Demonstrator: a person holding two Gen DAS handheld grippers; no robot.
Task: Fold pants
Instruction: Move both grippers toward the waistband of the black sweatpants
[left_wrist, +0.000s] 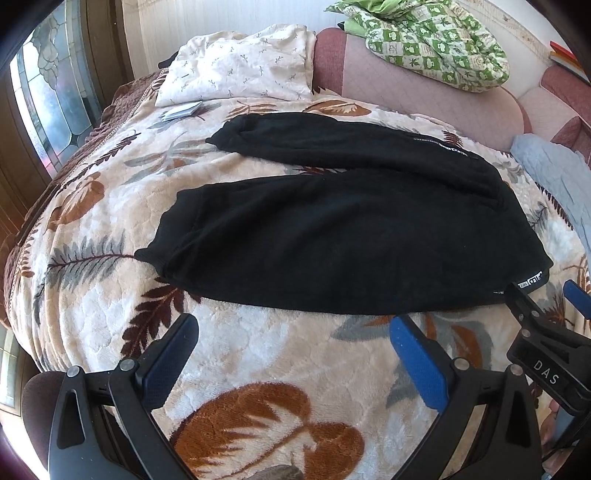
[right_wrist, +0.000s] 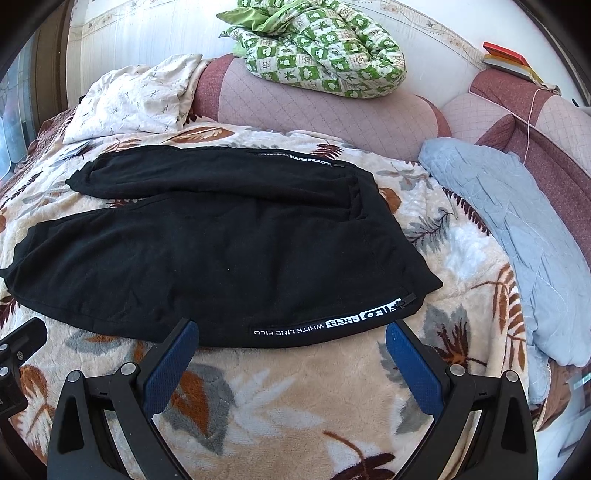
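Black pants (left_wrist: 351, 236) lie flat on a leaf-patterned blanket (left_wrist: 258, 354), waist to the right, both legs spread to the left. They also show in the right wrist view (right_wrist: 207, 258), with a white-lettered zip strip along the near edge. My left gripper (left_wrist: 293, 341) is open and empty, just short of the near leg's edge. My right gripper (right_wrist: 291, 345) is open and empty, its fingertips at the pants' near edge by the waist corner. The right gripper also shows in the left wrist view (left_wrist: 546, 306).
A cream pillow (left_wrist: 240, 66) lies at the far left of the bed. A green checked quilt (right_wrist: 321, 48) sits on the pink headboard (right_wrist: 314, 107). A light blue blanket (right_wrist: 517, 229) lies to the right. Books (right_wrist: 506, 59) rest at far right.
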